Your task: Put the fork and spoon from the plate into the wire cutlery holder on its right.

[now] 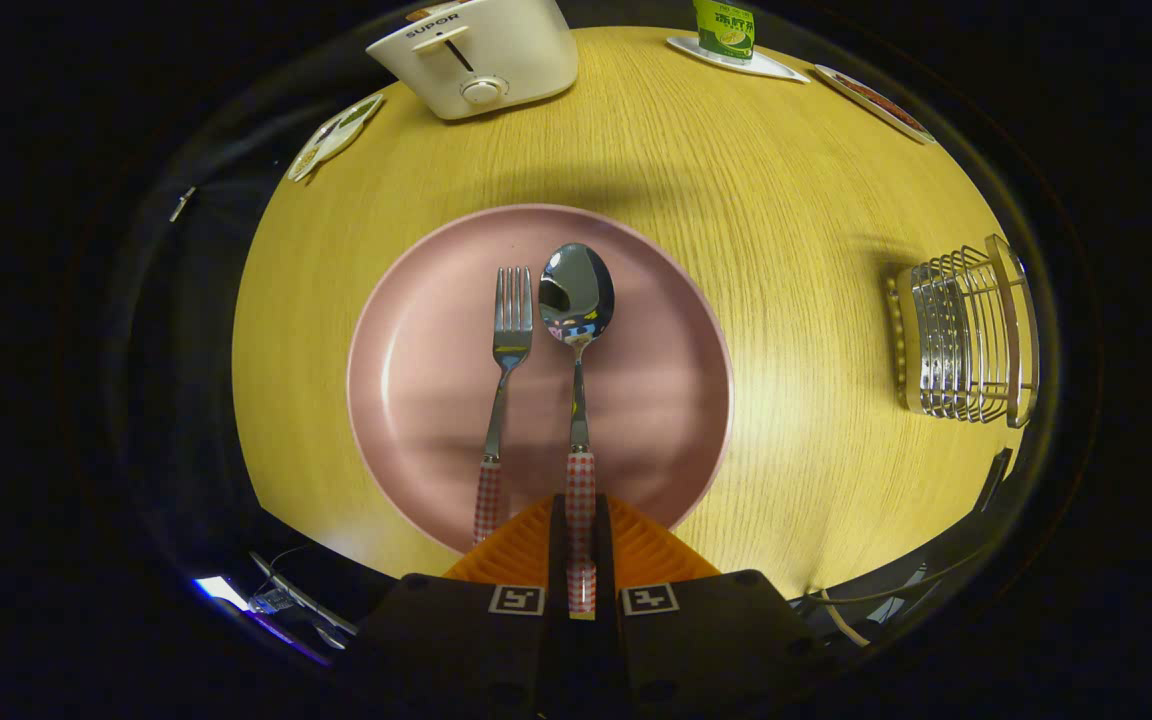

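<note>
The spoon (577,300) lies on the pink plate (416,380), bowl pointing away, just right of the fork (509,340). The gripper (581,540) is closed on the spoon's checked handle, both fingers pressing it; the handle's end is hidden between them. The wire cutlery holder (966,335) stands well apart to the right, near the table (786,200) edge, bare wood between. Beyond the plate, a toaster (481,55) reads "SUPOR".
</note>
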`<action>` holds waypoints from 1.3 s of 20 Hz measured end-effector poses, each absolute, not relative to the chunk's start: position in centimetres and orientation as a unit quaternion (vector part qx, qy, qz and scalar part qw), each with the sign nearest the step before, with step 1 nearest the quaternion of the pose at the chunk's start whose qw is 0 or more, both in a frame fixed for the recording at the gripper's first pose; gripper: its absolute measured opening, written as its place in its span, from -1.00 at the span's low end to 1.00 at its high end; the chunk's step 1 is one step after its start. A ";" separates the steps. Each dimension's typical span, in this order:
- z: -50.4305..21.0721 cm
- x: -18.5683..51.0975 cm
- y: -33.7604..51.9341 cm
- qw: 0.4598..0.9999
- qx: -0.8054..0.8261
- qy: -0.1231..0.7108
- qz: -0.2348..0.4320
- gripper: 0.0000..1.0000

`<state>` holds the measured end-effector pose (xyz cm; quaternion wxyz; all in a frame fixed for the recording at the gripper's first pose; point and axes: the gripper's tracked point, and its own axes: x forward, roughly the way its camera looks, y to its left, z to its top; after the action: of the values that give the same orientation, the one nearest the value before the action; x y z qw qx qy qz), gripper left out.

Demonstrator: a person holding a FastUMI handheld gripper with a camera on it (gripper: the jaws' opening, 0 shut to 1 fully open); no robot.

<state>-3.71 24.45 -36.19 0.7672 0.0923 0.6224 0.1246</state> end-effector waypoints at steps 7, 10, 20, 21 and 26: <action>-29.7 -4.1 22.5 0.789 0.094 0.577 0.187 -0.74; -26.1 -4.6 19.1 0.795 0.078 0.563 0.213 -0.73; -22.7 -4.8 0.8 0.776 -0.012 0.601 0.194 -0.74; -23.1 -5.0 -0.5 0.768 -0.022 0.612 0.190 -0.74; -25.1 -5.3 -4.4 0.707 -0.079 0.677 0.188 -0.74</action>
<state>-5.27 -4.40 -25.12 0.7075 -0.0788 0.6768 0.1877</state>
